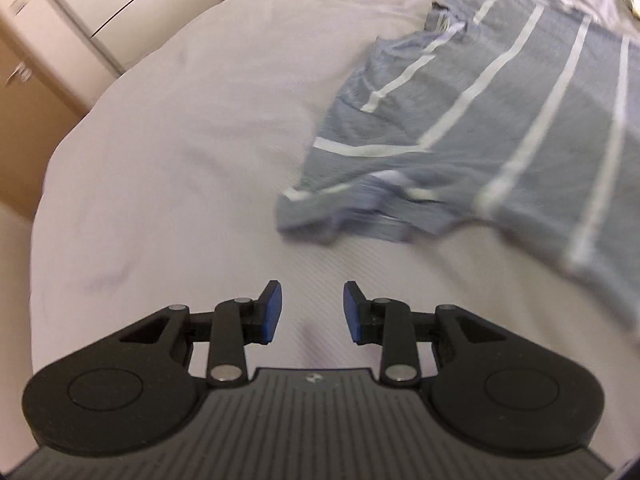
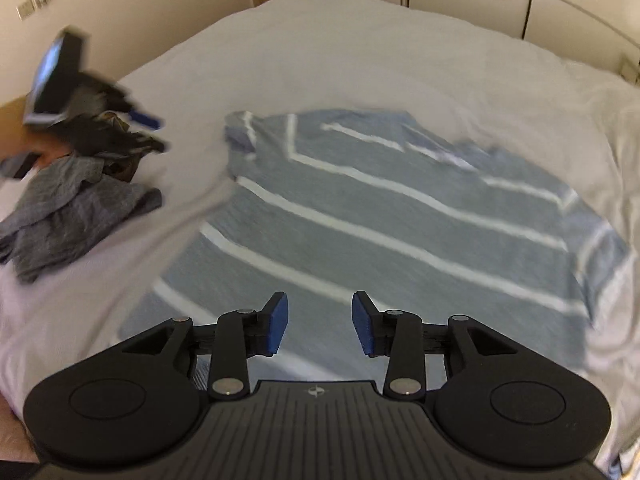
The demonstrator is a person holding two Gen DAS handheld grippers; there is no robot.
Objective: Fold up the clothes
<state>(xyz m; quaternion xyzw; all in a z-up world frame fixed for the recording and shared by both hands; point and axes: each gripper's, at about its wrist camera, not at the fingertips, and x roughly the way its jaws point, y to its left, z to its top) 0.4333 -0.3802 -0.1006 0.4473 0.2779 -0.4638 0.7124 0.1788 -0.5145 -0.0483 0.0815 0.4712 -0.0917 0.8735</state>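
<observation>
A grey-blue T-shirt with white stripes (image 1: pixel 500 112) lies spread on the white bed sheet (image 1: pixel 180 140). In the left wrist view it fills the upper right, one sleeve crumpled toward the middle. My left gripper (image 1: pixel 313 312) hangs open over bare sheet, short of the sleeve, with nothing between its blue pads. In the right wrist view the same T-shirt (image 2: pixel 380 216) stretches across the centre. My right gripper (image 2: pixel 320 322) hovers open above the shirt's near edge, with nothing between its pads. The left gripper (image 2: pixel 146 118) shows blurred at the far left of that view.
A heap of dark grey and black clothes (image 2: pixel 76 196) lies on the bed's left side in the right wrist view. Cream cupboard doors (image 1: pixel 120 4) and a wooden door stand beyond the bed. Wall switches (image 2: pixel 34 4) sit at upper left.
</observation>
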